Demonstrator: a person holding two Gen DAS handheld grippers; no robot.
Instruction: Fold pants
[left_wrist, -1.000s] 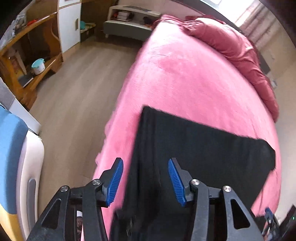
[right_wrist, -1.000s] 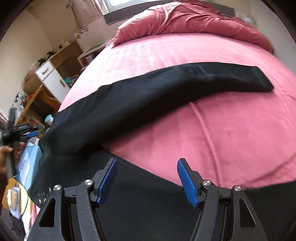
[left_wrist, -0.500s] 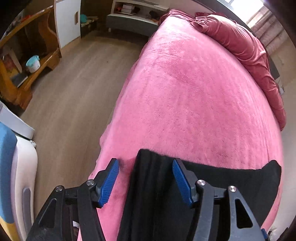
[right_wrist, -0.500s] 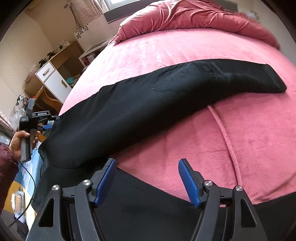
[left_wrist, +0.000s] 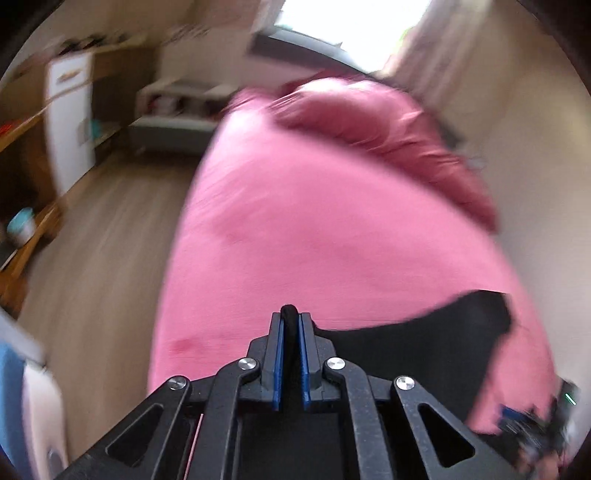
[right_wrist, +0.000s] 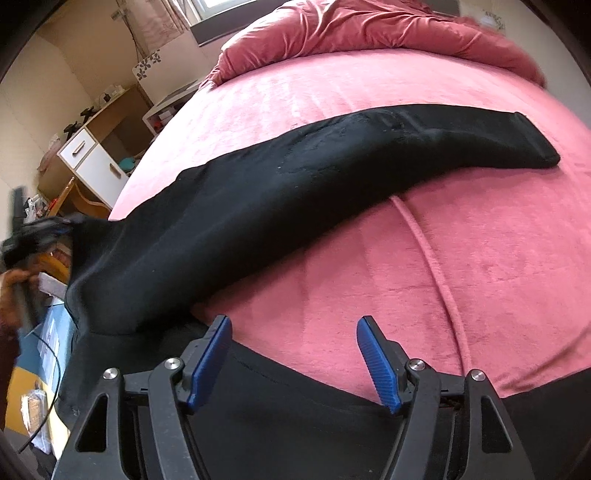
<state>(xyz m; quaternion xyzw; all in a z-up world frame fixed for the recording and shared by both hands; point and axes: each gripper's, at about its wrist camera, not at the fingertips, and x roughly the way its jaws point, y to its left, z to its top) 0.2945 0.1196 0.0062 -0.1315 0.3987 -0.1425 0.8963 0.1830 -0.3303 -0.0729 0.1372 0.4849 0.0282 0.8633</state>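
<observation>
My left claw (left_wrist: 290, 325) has just snapped together and clamps a fold of the black pants (right_wrist: 258, 206); a dark nub of cloth pokes out past the blue pads (left_wrist: 277, 354). My right claw (right_wrist: 295, 350) stands apart, holding nothing, poised over the near part of the pants. The pants lie on the pink bed (right_wrist: 480, 258): one leg runs from near left to far right, its hem flat on the sheet. At far left my left hand (right_wrist: 14, 280) shows, blurred. Farthest, a crumpled red quilt (right_wrist: 369, 26) lies along the head of the bed.
</observation>
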